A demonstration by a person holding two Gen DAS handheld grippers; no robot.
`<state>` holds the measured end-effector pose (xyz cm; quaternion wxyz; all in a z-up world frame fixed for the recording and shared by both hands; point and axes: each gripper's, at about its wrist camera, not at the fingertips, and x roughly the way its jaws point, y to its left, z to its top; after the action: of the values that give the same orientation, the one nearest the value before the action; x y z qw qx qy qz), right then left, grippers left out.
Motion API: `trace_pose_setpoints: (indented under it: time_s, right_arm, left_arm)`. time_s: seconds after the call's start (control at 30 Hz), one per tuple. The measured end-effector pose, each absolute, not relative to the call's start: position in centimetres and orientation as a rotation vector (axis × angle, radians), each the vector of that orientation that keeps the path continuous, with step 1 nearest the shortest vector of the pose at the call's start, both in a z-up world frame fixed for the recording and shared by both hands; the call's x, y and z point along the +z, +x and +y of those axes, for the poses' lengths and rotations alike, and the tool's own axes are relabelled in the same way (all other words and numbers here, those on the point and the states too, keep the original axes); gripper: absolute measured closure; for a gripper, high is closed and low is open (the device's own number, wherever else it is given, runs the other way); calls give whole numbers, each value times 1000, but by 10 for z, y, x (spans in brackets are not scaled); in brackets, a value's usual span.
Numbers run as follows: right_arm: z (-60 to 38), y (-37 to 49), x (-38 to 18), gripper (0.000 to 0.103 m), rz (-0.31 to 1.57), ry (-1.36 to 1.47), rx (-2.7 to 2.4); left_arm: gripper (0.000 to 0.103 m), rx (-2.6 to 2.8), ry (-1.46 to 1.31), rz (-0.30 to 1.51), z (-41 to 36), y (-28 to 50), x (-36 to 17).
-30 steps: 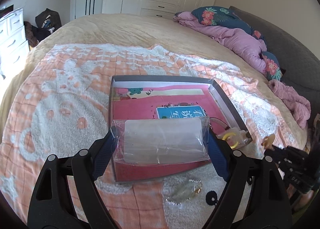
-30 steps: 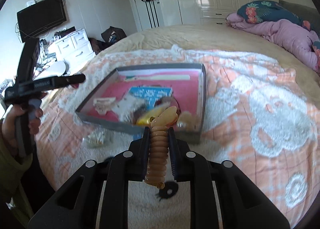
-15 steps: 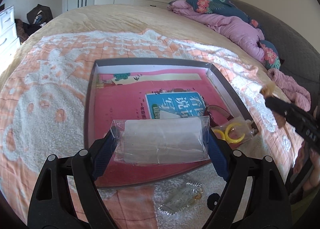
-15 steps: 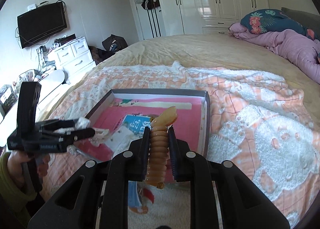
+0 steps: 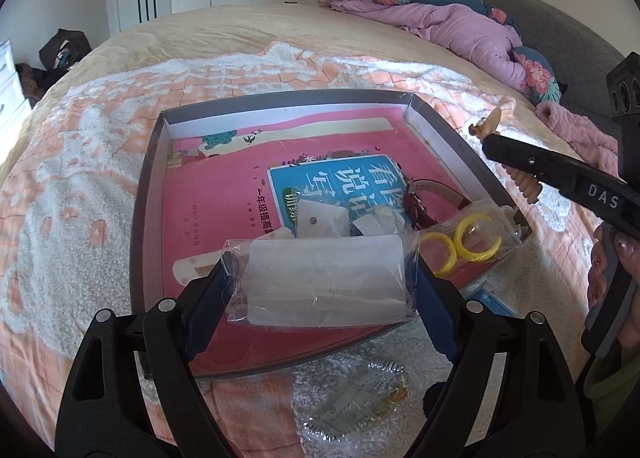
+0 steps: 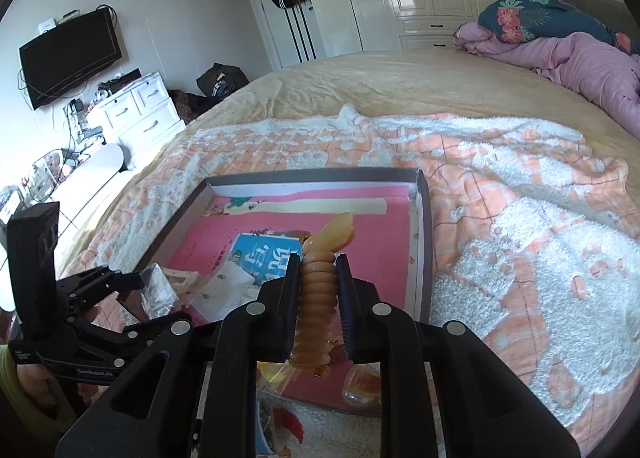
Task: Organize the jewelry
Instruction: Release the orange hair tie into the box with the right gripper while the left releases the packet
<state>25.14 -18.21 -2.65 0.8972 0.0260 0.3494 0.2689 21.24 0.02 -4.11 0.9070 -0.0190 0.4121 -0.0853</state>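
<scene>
A shallow grey box [image 5: 149, 194] lined with a pink book lies on the orange-and-white blanket. My left gripper [image 5: 320, 258] hangs over the box's near edge, shut across a clear plastic bag [image 5: 324, 290] with a white card inside. In the right wrist view that left gripper [image 6: 138, 285] shows at the left with the clear bag [image 6: 160, 294]. My right gripper [image 6: 318, 260] is shut on a ribbed amber hair clip [image 6: 332, 234] above the box [image 6: 423, 242]. From the left wrist view, the right gripper [image 5: 486, 142] pokes in over the box's right wall.
Inside the box lie a bag with two yellow rings [image 5: 468, 246], a brown strap [image 5: 436, 194] and a small white-card bag [image 5: 320, 218]. A clear jewelry packet [image 5: 360, 394] rests on the blanket in front. A pink quilt [image 5: 460, 26] is piled at the far right.
My left gripper sank toward the box with the bag, which now fills more of its view. My right gripper carried the clip from the box's near corner to above its inside.
</scene>
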Motion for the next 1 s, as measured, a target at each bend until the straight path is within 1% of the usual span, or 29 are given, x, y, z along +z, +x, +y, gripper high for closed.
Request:
trace_pose_setpoints:
  time_s: [0.27,0.4,0.43,0.47,0.53,0.6,0.67,0.73,0.8,0.83,0.9,0.97,1.0]
  right_arm:
    - [-182,256,-52,86,792,65,538]
    - [-186,253,-52,82,787,81,535]
    - [-187,252,-52,80,786,82,536]
    - [-187,251,-51,74,783,84,536]
    - [-189,248,-49,70,775,88,538]
    - [-191,244,-46,58,765,101,541]
    - [-194,239,-43,56,754,116,542]
    - [-198,234,-40,49,745,129,543]
    - [-202,230,-36,40,730,142,537]
    - [-204,227,-33,39,722,151,536]
    - [-208,223,-29,31,709,165,533]
    - [-211,218,-24,29,693,173,533]
    - [-211,217,-22,24,688,175,532]
  left_arm:
    - [26,-173,-23,850,-1,214,-43]
    - [26,-174,-23,851,-1,214,-43]
    - [26,-174,-24,851,-1,214,-43]
    - [26,-173,-26,851,-1,214,-43]
    - [26,-173,-27,850,-1,214,-43]
    - [25,-172,-25,848,-2,214,-42]
    - [25,-170,-24,845,-2,213,-41]
    - [23,-169,-24,842,-2,213,-40]
    - [22,-168,-24,839,-1,212,-38]
    - [22,-169,-25,837,-1,211,-37]
    - [20,-167,-25,834,0,209,-35]
    - [16,-165,-27,828,1,209,-33]
    - [16,-165,-29,825,1,208,-31]
